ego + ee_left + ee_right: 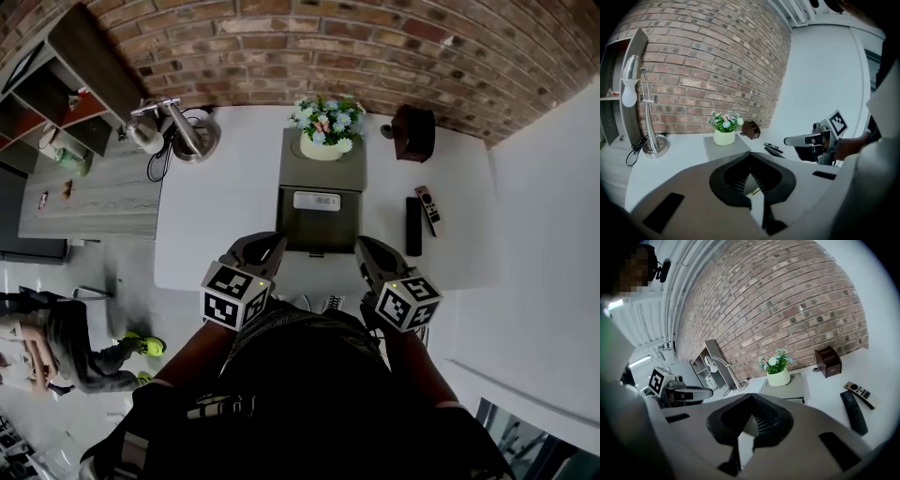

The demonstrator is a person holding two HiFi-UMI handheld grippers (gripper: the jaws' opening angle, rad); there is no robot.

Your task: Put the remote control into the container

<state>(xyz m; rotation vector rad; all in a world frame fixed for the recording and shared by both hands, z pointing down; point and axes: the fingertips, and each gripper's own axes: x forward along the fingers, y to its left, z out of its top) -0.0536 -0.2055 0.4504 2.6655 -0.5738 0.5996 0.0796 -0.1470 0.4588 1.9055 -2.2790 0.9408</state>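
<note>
A grey-green container [322,169] stands mid-table with a flower pot [323,141] on its top. Its front compartment is pulled open, and a white remote control [317,201] lies inside. To its right, a long black remote [413,225] and a smaller grey remote [427,208] lie on the white table [206,216]. My left gripper [272,242] and right gripper [366,246] hover at the table's near edge, on either side of the open compartment. Both are shut and hold nothing, as the left gripper view [751,161] and the right gripper view [751,404] show.
A brown desk organiser [413,131] sits at the back right. A silver lamp [173,131] stands at the back left corner, with shelving [56,94] beyond it. The brick wall [319,47] runs behind the table. A person [56,342] sits on the floor at the left.
</note>
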